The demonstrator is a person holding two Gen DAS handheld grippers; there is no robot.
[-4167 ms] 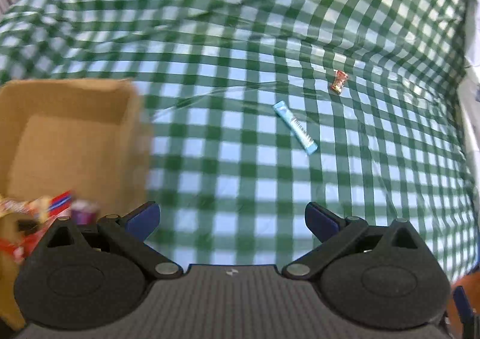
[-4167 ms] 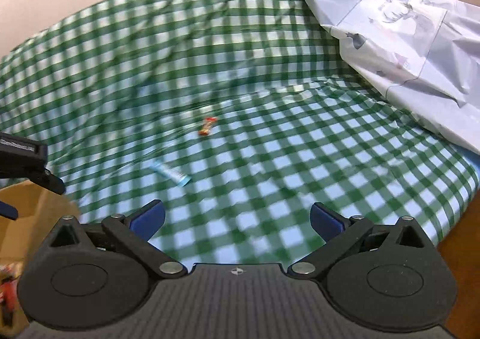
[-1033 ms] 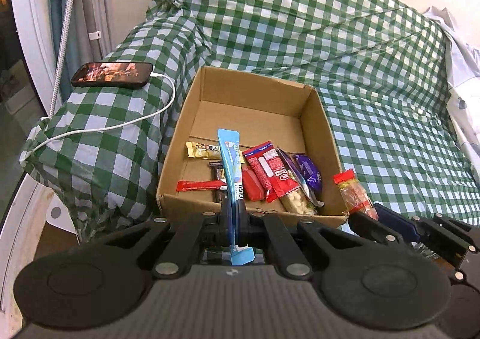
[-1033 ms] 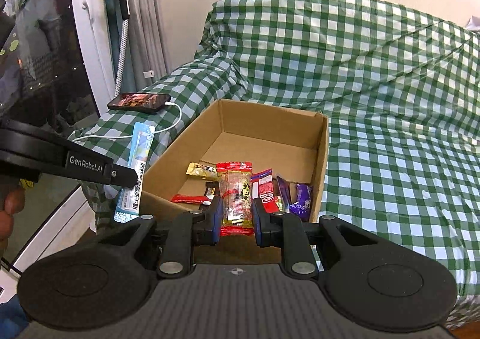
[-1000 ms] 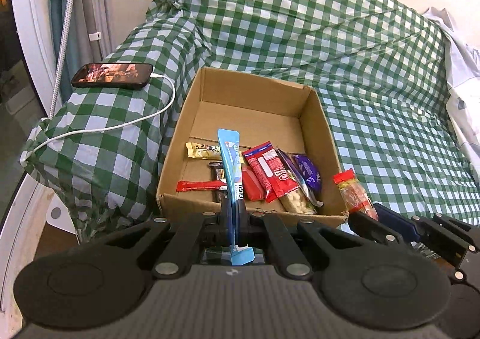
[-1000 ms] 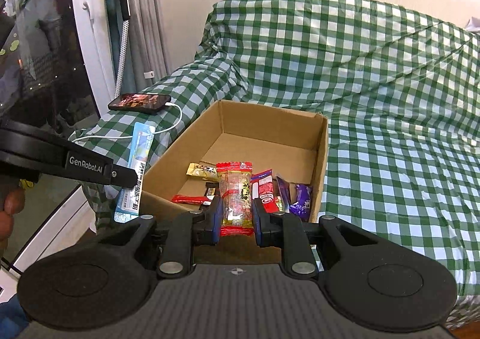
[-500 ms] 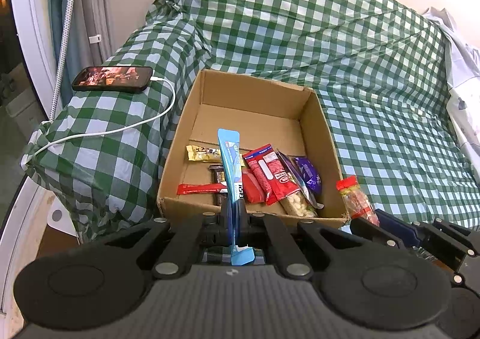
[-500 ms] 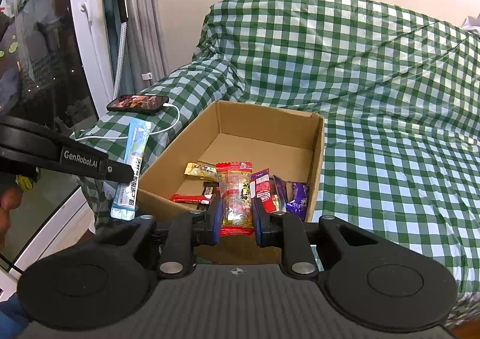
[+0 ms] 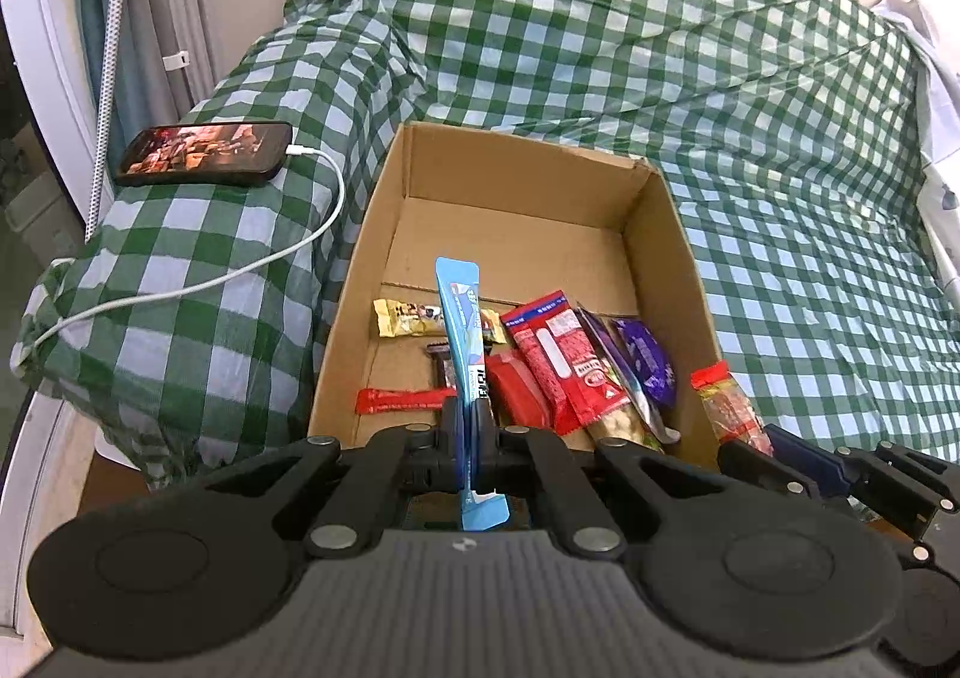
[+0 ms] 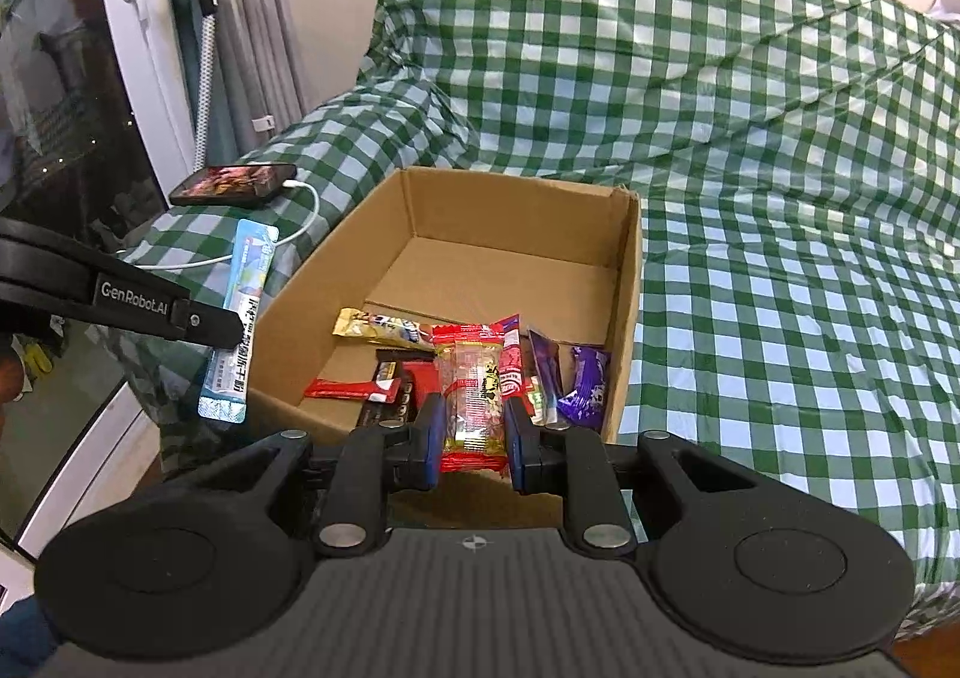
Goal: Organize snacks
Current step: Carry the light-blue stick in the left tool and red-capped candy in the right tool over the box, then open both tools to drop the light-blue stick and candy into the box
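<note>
An open cardboard box (image 9: 660,222) (image 10: 624,282) stands on a bed with a green checked cover and holds several snack packs at its near end. My left gripper (image 9: 474,438) is shut on a long blue snack stick (image 9: 459,318), held upright before the box's near wall; the stick also shows in the right wrist view (image 10: 240,300). My right gripper (image 10: 474,426) is shut on a clear snack pack with red ends (image 10: 471,390), just short of the box's near right corner. That pack shows in the left wrist view (image 9: 729,408).
A phone (image 9: 204,153) with its screen lit lies on the bed's left corner, a white cable (image 9: 240,270) running from it. A window frame and curtain stand at the left (image 10: 150,78). A pale sheet (image 9: 936,108) lies at the far right.
Both grippers have kept their snacks and moved a little closer to the box's near end. The box contents have not moved.
</note>
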